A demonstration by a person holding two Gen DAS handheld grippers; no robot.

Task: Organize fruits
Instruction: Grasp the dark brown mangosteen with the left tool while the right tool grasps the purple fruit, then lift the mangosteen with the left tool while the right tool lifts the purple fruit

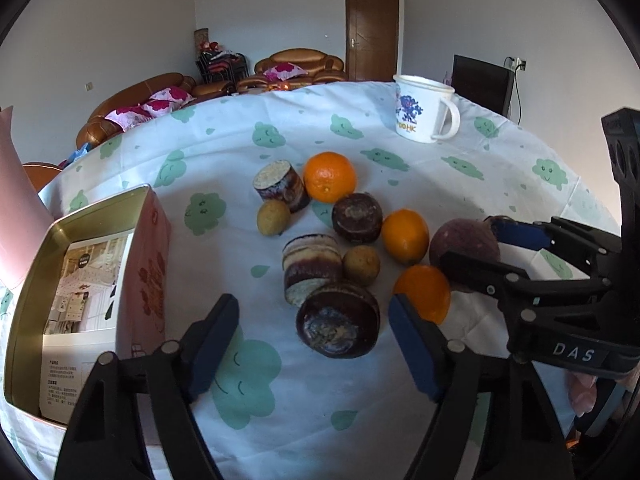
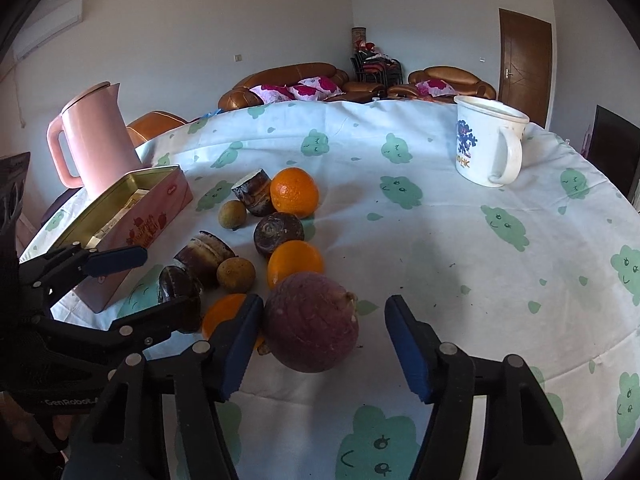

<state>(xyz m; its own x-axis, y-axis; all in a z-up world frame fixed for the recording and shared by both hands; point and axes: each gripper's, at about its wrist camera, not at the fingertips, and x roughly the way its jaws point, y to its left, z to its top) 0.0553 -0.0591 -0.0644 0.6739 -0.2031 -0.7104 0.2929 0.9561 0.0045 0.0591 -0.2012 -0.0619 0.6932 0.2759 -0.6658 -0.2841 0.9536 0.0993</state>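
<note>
Left gripper: jaws wide apart, holding nothing. Directly between its blue pads and just ahead lies a dark brown cut piece, flat face toward the camera, touching neither pad. An orange sits against the tip of the right-hand pad; contact cannot be confirmed. Immediately beyond the dark piece stands a striped cut cylinder, with a small tan round fruit just to its right.

Right gripper: jaws wide apart, nothing gripped. A purple round fruit rests on the cloth between the pads, close against the left pad and well clear of the right one.

Further ahead of the left gripper: a second orange, another dark brown round piece, a second tan fruit, a cut cylinder with a pale face and, touching it, a third orange.

To the left of the left gripper stands an open pink tin with a gold interior, printed paper inside. A pink kettle stands behind the tin.

Far ahead and to the right, a white mug stands upright on the cloud-print tablecloth, well apart from the fruit.
</note>
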